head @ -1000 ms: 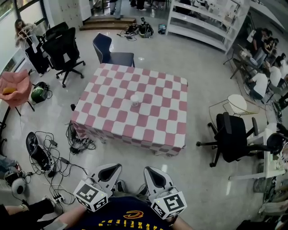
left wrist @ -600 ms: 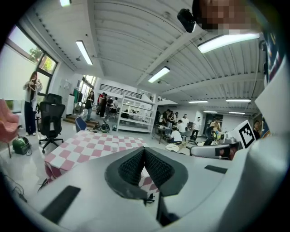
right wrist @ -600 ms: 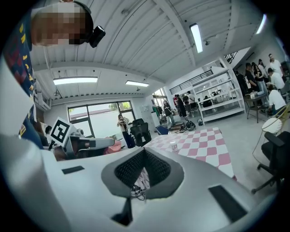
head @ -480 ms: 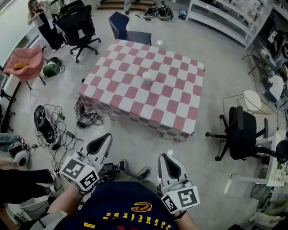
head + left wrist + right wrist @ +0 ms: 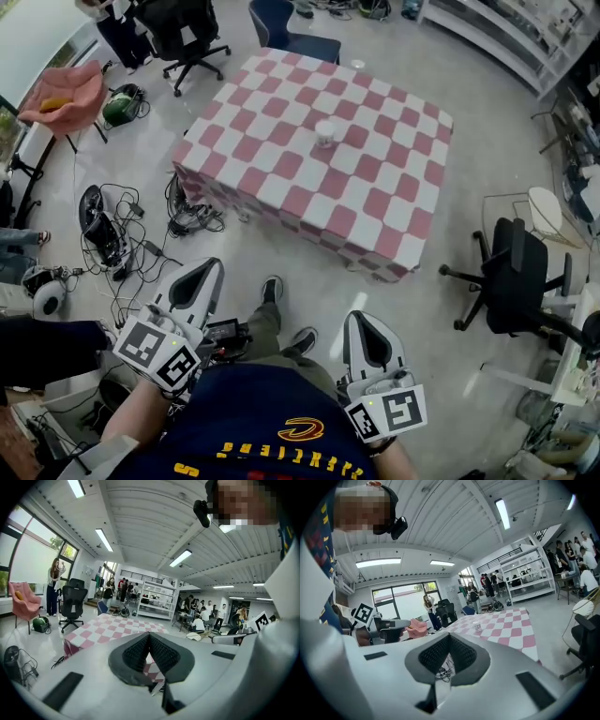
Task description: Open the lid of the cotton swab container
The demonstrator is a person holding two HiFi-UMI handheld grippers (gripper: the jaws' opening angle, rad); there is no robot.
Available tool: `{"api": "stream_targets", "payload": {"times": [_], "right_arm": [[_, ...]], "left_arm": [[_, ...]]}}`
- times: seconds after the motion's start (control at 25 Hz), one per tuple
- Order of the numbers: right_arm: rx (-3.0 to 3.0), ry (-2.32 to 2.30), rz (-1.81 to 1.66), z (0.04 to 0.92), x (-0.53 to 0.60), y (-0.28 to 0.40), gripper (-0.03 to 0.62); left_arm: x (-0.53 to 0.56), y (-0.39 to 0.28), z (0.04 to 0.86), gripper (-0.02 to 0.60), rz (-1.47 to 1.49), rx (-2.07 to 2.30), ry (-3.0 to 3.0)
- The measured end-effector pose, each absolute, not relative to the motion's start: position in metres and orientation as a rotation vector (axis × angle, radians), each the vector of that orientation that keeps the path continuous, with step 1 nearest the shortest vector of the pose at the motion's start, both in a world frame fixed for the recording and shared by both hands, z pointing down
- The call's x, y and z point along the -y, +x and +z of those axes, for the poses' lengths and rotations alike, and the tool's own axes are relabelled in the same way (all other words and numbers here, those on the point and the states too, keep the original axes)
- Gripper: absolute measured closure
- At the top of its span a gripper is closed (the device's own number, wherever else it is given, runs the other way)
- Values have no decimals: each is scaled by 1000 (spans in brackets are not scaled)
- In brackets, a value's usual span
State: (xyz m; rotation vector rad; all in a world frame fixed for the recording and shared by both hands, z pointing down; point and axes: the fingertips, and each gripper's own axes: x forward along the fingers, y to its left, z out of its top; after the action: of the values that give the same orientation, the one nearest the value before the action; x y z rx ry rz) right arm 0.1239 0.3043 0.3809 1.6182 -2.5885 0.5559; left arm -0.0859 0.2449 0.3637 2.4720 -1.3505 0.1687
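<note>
A small clear cotton swab container [image 5: 324,132] with a white lid stands upright near the middle of the pink-and-white checkered table [image 5: 281,192]; in the right gripper view the same container [image 5: 476,626] shows small on the table. My left gripper [image 5: 208,270] and right gripper [image 5: 359,322] are held low by the person's body, well short of the table, over the floor. Both are shut with nothing between the pads, as the left gripper view [image 5: 149,638] and the right gripper view [image 5: 449,641] show.
Cables and gear [image 5: 108,239] lie on the floor left of the table. A black office chair [image 5: 514,277] stands to the right, another black chair [image 5: 183,33] and a blue chair [image 5: 286,23] beyond the table, a pink chair [image 5: 61,94] at far left. People stand at the room's far end.
The head view has tilted and shifted, so the table sits higher and more to the right. Both grippers have moved lower and spread apart; they stay shut.
</note>
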Motion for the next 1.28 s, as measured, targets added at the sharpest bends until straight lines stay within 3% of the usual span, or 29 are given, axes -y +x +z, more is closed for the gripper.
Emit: {"api": "stream_targets", "payload": {"times": [1.28], "right_arm": [[2295, 1833, 504, 381, -128, 85, 588]], "left_arm": [[-40, -78, 389, 581, 225, 900, 2724]]}}
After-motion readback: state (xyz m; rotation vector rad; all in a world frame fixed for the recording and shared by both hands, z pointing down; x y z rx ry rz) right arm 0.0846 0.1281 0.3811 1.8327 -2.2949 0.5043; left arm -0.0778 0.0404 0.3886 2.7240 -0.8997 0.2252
